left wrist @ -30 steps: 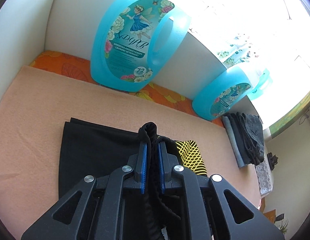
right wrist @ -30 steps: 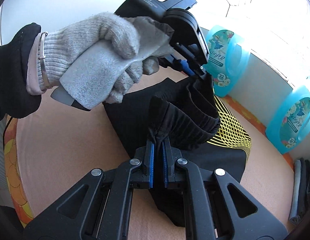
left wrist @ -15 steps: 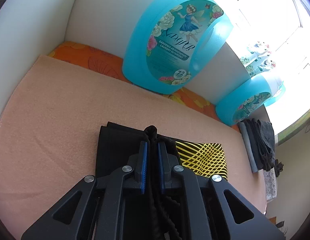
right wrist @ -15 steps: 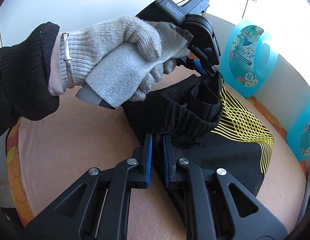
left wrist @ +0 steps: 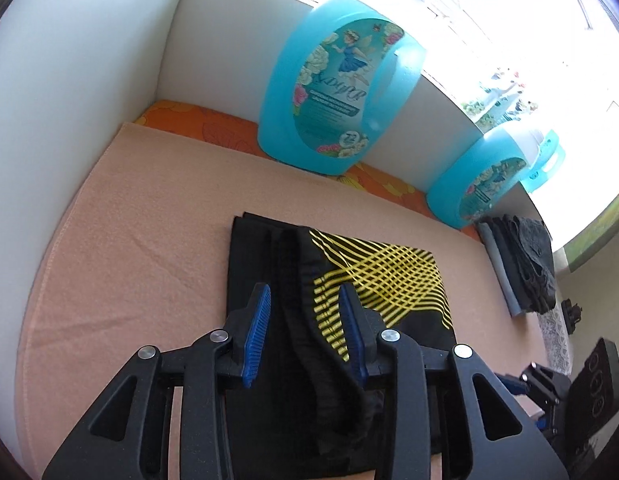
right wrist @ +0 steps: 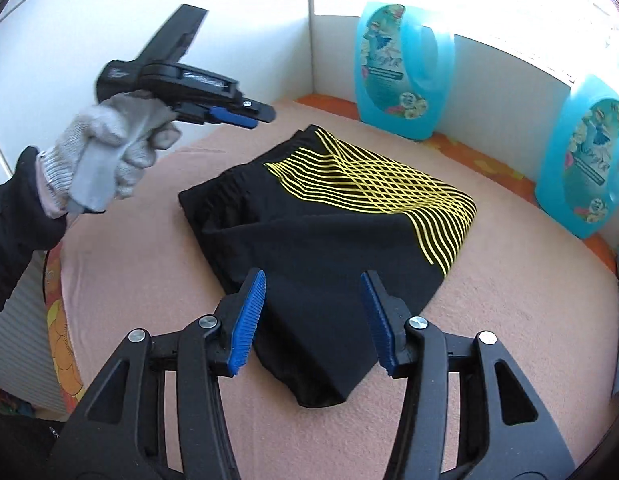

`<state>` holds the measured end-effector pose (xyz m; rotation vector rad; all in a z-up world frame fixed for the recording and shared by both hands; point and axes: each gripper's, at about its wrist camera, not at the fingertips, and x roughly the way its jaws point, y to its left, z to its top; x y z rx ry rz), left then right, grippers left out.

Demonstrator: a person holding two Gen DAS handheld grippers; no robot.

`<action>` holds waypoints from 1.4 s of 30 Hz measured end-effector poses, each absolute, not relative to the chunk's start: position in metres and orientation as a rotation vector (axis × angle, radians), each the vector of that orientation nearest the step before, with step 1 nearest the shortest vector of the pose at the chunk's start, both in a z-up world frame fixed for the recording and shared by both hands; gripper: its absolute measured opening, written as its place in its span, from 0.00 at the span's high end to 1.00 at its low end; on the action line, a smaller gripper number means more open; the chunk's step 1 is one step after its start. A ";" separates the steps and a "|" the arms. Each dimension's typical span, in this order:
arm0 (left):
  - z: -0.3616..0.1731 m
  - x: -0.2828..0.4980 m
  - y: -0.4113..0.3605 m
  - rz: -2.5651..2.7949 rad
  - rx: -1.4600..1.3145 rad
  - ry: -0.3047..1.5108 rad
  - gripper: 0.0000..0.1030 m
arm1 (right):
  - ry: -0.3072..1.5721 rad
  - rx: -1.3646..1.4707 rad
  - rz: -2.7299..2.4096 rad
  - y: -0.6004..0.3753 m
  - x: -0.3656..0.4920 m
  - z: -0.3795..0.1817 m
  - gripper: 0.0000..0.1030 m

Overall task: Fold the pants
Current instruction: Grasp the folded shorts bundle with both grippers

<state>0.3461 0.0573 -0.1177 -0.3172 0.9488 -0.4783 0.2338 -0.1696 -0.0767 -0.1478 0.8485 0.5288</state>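
Note:
The black pants with a yellow line pattern lie folded on the peach cloth; they also show in the left wrist view. My left gripper is open, its jaws apart above the ribbed waistband. It shows in the right wrist view, held by a gloved hand above the pants' left end. My right gripper is open and empty, just above the near edge of the pants. Its body shows at the lower right of the left wrist view.
Two blue detergent jugs stand along the white back wall; they also show in the left wrist view. A stack of folded dark clothes lies at the right end. An orange flowered sheet borders the cloth.
Both grippers have opened and let go of the waistband. The pants now lie flat, folded over. The left gripper has lifted away to the left.

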 end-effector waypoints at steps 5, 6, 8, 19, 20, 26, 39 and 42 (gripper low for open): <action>-0.123 0.301 0.035 -0.522 -0.226 0.945 0.67 | 0.894 -0.129 0.504 -0.174 0.242 -0.092 0.50; -0.124 0.295 0.031 -0.506 -0.182 0.941 0.67 | 0.899 -0.133 0.505 -0.174 0.241 -0.093 0.50; -0.130 0.288 0.025 -0.494 -0.131 0.950 0.67 | 0.904 -0.135 0.502 -0.171 0.242 -0.096 0.50; -0.141 0.274 0.040 -0.405 -0.084 0.946 0.94 | 0.953 -0.150 0.436 -0.187 0.250 -0.118 0.50; -0.140 0.274 0.042 -0.397 -0.090 0.937 0.94 | 0.955 -0.143 0.439 -0.190 0.251 -0.119 0.50; -0.144 0.284 0.039 -0.354 -0.054 0.976 0.82 | 0.972 -0.145 0.462 -0.196 0.251 -0.118 0.50; -0.133 0.278 0.035 -0.360 -0.110 0.966 0.50 | 0.974 0.182 0.356 -0.246 0.334 -0.100 0.33; -0.141 0.279 0.028 -0.360 -0.091 0.979 0.51 | 1.009 0.289 0.339 -0.257 0.360 -0.111 0.32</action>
